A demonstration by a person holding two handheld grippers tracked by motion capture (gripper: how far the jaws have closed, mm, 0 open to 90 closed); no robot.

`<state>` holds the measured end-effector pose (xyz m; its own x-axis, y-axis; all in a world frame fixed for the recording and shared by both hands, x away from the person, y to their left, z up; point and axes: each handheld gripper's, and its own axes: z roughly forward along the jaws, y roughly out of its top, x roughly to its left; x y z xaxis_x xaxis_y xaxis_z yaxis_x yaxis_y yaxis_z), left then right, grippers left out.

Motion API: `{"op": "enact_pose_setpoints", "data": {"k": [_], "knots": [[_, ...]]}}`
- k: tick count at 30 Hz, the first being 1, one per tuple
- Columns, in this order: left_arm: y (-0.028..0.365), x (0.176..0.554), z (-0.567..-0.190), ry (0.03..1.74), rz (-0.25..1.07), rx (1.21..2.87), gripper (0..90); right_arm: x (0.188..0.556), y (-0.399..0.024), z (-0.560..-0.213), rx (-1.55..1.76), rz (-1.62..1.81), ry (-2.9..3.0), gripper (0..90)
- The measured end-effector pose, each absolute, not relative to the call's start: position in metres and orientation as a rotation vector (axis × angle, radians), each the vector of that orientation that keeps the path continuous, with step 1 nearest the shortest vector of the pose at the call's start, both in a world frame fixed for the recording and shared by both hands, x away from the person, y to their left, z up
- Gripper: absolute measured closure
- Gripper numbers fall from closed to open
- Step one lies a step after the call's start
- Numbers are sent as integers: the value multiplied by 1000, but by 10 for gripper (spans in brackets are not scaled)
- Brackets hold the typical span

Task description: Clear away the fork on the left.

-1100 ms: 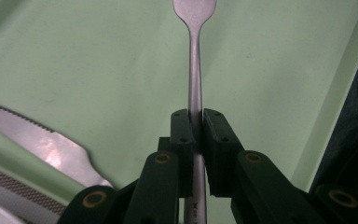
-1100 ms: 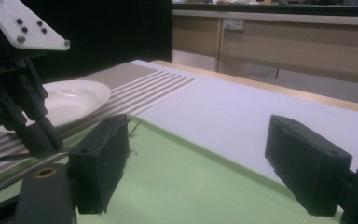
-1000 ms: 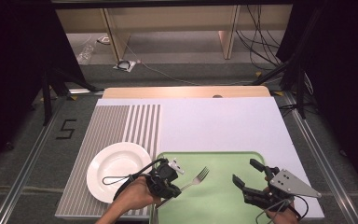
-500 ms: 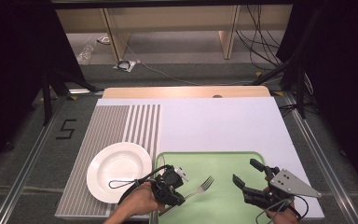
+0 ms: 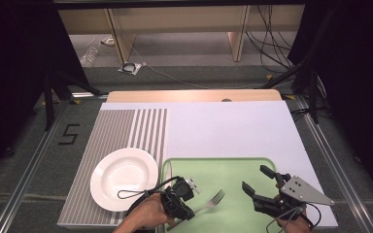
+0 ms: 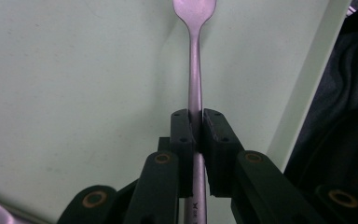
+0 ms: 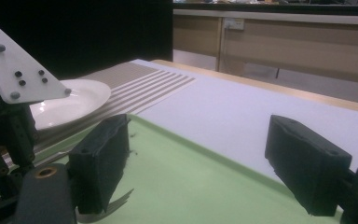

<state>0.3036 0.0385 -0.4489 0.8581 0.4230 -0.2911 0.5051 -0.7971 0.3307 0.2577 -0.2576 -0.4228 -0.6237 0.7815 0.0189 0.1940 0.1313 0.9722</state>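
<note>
High view: left gripper at the near edge of the green tray, jaws pinched on the handle of one fork, whose tines point far-right over the tray's left half. Right gripper over the tray's right half, jaws spread wide, nothing between them. One white plate on the striped mat left of the tray, one tray, all on the worktop. Left gripper view: jaws nearly closed, clamping the fork by its handle, stem running straight out over the tray. Right gripper view: jaws well apart and empty; fork tines low by the left jaw, plate beyond.
</note>
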Motion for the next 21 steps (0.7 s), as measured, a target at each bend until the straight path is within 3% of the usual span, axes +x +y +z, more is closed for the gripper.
{"op": "enact_pose_setpoints", "data": {"k": [17, 21], "knots": [[37, 303, -460, 733, -297, 2674, 806, 257, -258, -422, 935, 1518, 1908, 225], [35, 301, -451, 702, -225, 2635, 632, 257, -258, -422, 933, 1518, 1908, 225]]}}
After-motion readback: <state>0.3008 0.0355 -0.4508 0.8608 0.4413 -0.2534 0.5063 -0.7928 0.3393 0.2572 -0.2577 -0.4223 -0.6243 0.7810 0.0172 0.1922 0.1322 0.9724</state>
